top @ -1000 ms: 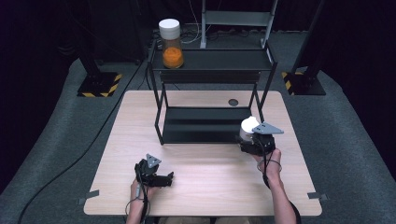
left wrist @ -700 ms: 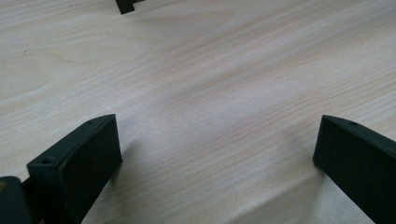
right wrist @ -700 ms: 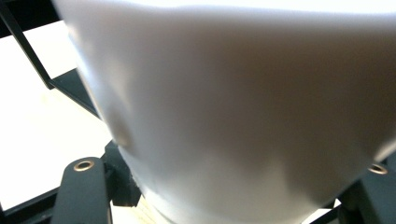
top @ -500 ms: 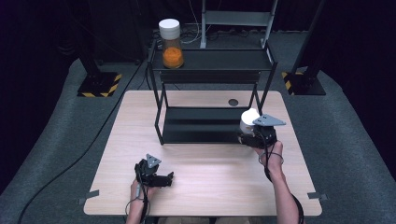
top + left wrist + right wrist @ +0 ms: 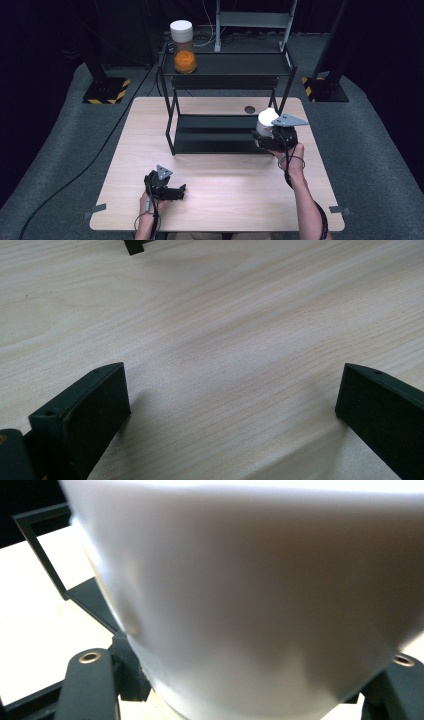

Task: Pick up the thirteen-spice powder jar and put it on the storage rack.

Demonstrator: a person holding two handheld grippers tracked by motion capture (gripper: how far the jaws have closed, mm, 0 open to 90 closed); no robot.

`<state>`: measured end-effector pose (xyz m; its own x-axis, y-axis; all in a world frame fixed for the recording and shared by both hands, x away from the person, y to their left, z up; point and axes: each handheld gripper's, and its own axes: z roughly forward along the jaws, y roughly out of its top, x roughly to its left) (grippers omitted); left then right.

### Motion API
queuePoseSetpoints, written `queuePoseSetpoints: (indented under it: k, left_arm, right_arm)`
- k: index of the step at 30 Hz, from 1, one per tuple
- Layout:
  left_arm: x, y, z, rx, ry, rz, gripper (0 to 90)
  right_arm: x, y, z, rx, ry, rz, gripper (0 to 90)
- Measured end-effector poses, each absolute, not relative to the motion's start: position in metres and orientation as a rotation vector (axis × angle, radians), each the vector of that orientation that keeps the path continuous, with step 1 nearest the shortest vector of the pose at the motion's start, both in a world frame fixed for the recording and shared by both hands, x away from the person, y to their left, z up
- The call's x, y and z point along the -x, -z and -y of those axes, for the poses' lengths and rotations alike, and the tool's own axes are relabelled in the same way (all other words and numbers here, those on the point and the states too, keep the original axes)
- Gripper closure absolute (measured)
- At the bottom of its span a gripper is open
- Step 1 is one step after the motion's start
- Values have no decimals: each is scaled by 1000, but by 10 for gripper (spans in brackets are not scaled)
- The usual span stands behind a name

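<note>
My right gripper is shut on a white-topped container and holds it off the table, beside the right front post of the black two-level shelf. In the right gripper view the container's white surface looms close between the black fingers. At the left end of the shelf's top level stands a jar with a white lid and orange contents. Near the table's front edge my left gripper lies open, and its jaws stand wide apart over bare wood.
The shelf's lower level is a dark tray resting on the wooden table. A small dark round spot marks the table behind the shelf. Black stands with yellow-striped bases sit on the grey floor.
My right gripper has risen with the white-topped container, staying by the shelf's right front post. The left gripper has not moved.
</note>
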<state>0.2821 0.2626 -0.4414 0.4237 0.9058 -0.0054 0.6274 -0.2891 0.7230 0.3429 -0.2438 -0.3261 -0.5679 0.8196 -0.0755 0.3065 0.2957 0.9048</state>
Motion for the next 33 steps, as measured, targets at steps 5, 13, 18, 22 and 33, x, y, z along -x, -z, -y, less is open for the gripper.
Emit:
queuePoseSetpoints:
  k: [5, 13, 18, 22, 33]
  left_arm:
    - [-282, 441, -263, -2025, -546, -1291, 4]
    - [-282, 441, -263, -2024, -546, -1291, 4]
    - [-282, 441, -263, -2025, -546, -1291, 4]
    - [-282, 441, -263, -2024, -547, -1291, 4]
    - [-282, 441, -263, -2025, -546, -1290, 5]
  right_arm:
    - [-344, 318, 245, -990, -1249, -2026, 301]
    - [-344, 305, 248, -979, -1262, -2012, 301]
    - [-345, 296, 248, -966, -1260, -2011, 301]
    - [-346, 288, 249, -959, -1266, -2002, 301]
    - [-348, 266, 249, -935, -1253, -1995, 301]
